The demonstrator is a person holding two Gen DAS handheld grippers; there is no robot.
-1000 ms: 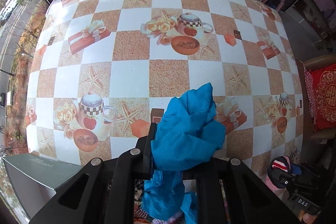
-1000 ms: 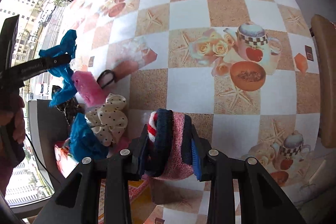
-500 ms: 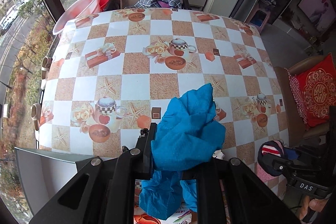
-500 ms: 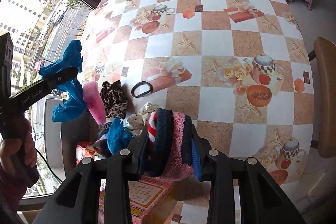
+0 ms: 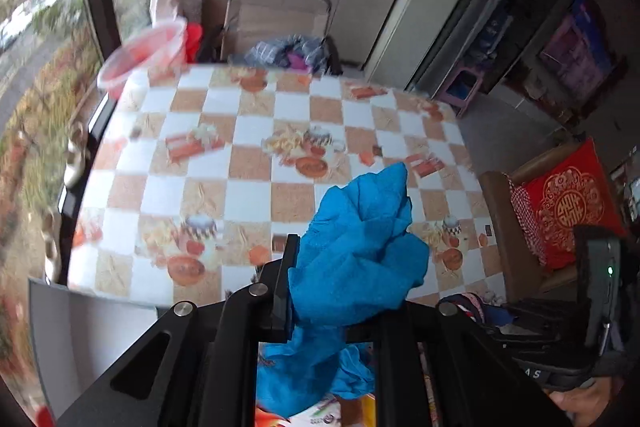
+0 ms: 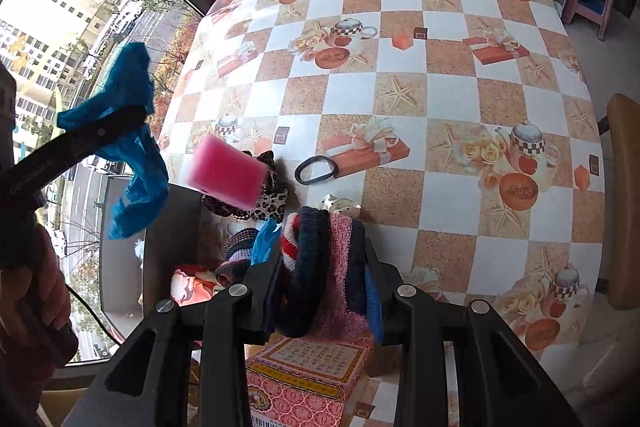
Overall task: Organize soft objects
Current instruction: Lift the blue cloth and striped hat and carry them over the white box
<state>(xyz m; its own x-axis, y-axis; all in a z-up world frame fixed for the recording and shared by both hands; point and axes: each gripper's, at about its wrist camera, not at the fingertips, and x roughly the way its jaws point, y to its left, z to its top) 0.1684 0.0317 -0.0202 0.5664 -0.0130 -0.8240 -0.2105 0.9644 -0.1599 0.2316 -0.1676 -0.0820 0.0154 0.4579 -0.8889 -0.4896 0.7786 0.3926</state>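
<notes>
Two claws: both lifted above the bench (image 6: 452,95), each clamped on a soft thing.
Left claw (image 5: 336,291): closed on a blue cloth (image 5: 360,247); the cloth bunches above the jaws and hangs in a tail below them.
Left claw, from the right wrist: seen at the left edge (image 6: 120,123), in front of the window, the blue cloth (image 6: 132,147) draped over and under it, clear of the bench.
Right claw (image 6: 320,279): closed on a knit bundle (image 6: 320,267) of navy, pink, and red-and-white stripes, which fills the gap between the jaws.
Right claw, from the left wrist: dark body at the lower right; its fingertips are hard to make out.
Pile: near bench corner, by the window side.
Pink sponge (image 6: 228,179): on top of a leopard-print scrunchie (image 6: 268,199).
Black hair tie (image 6: 317,169): flat on the bench, just right of the sponge.
Spotted bow (image 6: 340,205): just beyond the knit bundle.
Box (image 6: 308,383): patterned pink and red, below the right claw.
Hand (image 6: 24,303): on the left claw's handle, at the left edge.
</notes>
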